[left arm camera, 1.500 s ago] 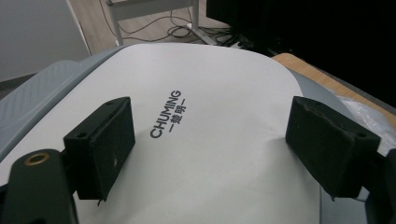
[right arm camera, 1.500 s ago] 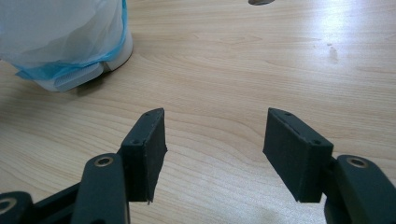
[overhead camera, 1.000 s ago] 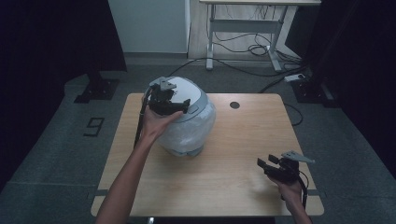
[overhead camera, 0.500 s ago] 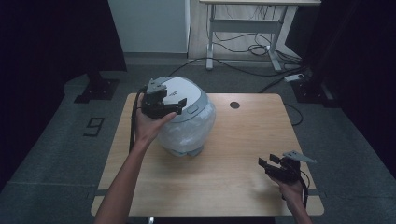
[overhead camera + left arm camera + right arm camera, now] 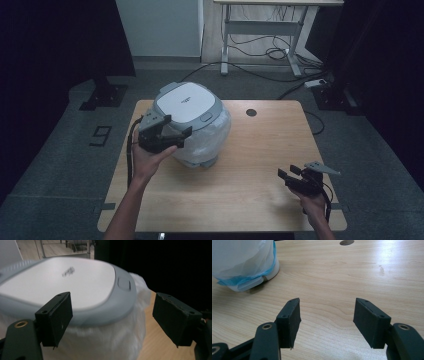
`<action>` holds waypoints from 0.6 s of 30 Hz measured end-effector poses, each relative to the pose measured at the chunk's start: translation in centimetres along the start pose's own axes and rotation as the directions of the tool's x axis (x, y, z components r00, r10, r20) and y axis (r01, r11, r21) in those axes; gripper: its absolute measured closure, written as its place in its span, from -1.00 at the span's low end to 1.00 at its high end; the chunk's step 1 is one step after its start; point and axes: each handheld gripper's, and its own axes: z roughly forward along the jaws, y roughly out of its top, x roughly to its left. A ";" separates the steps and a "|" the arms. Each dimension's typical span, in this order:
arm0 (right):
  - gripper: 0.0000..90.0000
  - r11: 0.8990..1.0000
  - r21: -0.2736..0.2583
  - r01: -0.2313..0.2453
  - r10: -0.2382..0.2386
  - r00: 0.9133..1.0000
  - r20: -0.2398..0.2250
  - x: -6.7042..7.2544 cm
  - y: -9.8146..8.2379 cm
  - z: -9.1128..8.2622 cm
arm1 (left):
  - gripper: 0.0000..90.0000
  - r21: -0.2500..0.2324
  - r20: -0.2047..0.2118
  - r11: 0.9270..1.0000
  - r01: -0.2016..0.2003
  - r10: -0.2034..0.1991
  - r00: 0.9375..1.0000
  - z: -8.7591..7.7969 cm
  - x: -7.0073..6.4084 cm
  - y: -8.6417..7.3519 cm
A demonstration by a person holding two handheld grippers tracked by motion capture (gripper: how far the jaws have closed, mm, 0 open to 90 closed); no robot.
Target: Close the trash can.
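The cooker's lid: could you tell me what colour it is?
White lid with a grey rim, clearest in the high view.

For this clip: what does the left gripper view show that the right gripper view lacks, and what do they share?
Left gripper view: the rice cooker's white lid with its grey rim and the latch button, seen between the left gripper's open jaws. Right gripper view: the cooker's base with blue trim under the plastic wrap, and the round hole in the tabletop, beyond the right gripper's open jaws. Both: the plastic-wrapped cooker body and the wooden table.
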 end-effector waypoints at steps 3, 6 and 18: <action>-0.16 1.000 -0.001 0.002 -0.002 1.000 0.001 0.0 0.0 0.0 | -0.65 0.007 0.002 1.000 0.001 -0.001 1.000 -0.8 -0.1 -2.0; -0.16 1.000 -0.001 0.002 -0.002 1.000 0.003 0.0 0.0 0.0 | -0.66 0.019 -0.008 1.000 0.007 -0.007 1.000 -1.3 0.0 -4.0; -0.17 1.000 0.008 0.002 -0.002 1.000 0.008 -0.3 -0.2 0.1 | -0.66 0.140 -0.057 0.986 0.088 -0.080 0.995 -0.4 1.6 -11.9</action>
